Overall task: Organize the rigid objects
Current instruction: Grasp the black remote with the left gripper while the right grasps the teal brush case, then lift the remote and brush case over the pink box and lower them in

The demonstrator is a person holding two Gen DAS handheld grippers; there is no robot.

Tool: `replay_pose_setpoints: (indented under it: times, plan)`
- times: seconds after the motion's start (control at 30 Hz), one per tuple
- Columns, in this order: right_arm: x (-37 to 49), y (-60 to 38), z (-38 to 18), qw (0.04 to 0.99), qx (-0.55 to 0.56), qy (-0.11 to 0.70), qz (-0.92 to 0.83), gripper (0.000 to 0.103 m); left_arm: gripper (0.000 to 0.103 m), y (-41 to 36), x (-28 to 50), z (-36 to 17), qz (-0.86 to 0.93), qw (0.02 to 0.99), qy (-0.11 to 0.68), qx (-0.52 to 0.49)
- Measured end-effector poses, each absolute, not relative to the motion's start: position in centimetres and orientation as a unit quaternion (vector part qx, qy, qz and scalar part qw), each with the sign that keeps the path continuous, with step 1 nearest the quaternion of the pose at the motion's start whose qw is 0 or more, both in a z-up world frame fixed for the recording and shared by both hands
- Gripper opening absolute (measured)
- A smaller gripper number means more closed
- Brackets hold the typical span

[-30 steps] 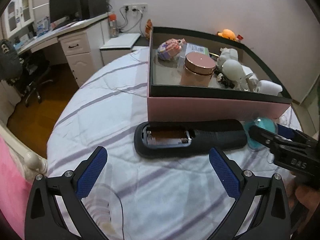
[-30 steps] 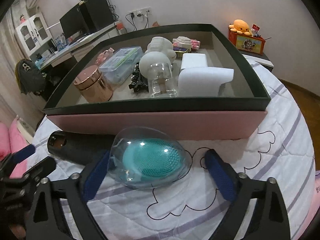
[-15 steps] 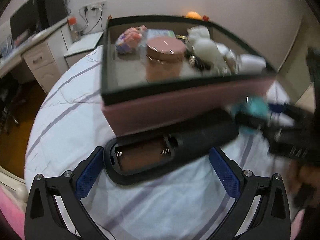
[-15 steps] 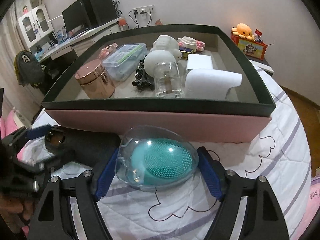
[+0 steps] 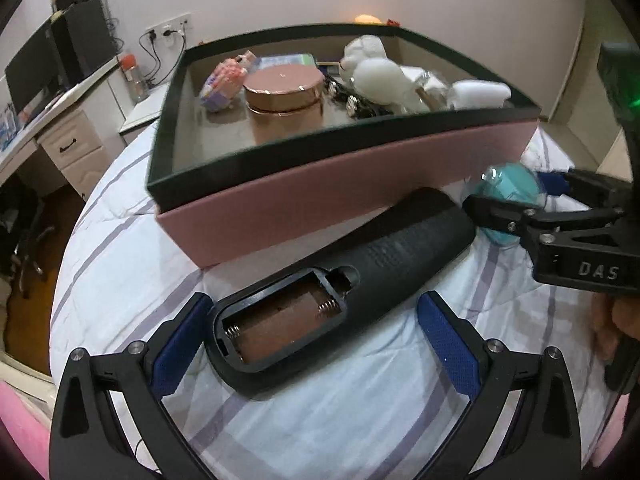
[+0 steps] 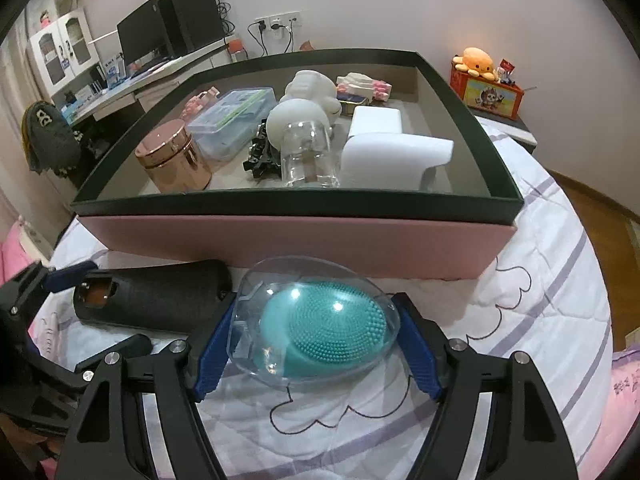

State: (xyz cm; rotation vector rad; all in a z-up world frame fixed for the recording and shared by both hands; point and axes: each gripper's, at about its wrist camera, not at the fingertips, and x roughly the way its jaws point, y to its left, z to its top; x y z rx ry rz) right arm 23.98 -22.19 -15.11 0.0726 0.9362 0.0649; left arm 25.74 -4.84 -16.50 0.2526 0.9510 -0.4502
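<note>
- The right hand-held gripper (image 6: 316,344) is seen closed around a teal brush in a clear egg-shaped case (image 6: 320,320); both blue pads (image 6: 416,344) touch the sides of the case, w/ the jaws about half-way apart.
- The case rests on the bed cover (image 6: 540,320), white w/ purple stripes, just in front of the pink box (image 6: 300,240).
- The left hand-held gripper (image 5: 316,344) is held wide open over the bed. A black remote (image 5: 340,296) lies between its jaws, back side up, battery compartment uncovered and no batteries seen in it.
- The left pad (image 5: 180,344) is just beside the remote's near end; contact cannot be told. The right pad is clearly apart from it.
- The remote lies at an angle, its far end close to the brush case and to the front wall of the box.
- The box has a dark green rim and is filled w/ several things: a rose-gold jar (image 6: 172,160), a clear plastic container (image 6: 232,120), a white figure (image 6: 304,100), a glass piece (image 6: 308,152), a white block (image 6: 392,152).
- At the left, behind the bed, a desk (image 6: 132,84) w/ a monitor is visible.
</note>
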Motion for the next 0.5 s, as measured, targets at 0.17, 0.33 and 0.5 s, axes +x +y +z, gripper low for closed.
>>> replay_pose_setpoints:
  times: [0.17, 0.33, 0.5]
  plan:
    - [23.0, -23.0, -15.1, 0.891, 0.033, 0.451, 0.031, 0.074, 0.079, -4.1, 24.5, -15.8, -0.223, 0.852, 0.459, 0.114]
    - [22.1, -24.1, -15.0, 0.891, 0.038, 0.452, 0.022, 0.074, 0.076, -4.6, 23.5, -15.3, -0.231, 0.852, 0.446, 0.147]
    - [22.5, -23.9, -14.9, 0.892, 0.037, 0.450, 0.018, 0.075, 0.097, -6.7, 24.3, -15.6, -0.248, 0.853, 0.422, 0.182]
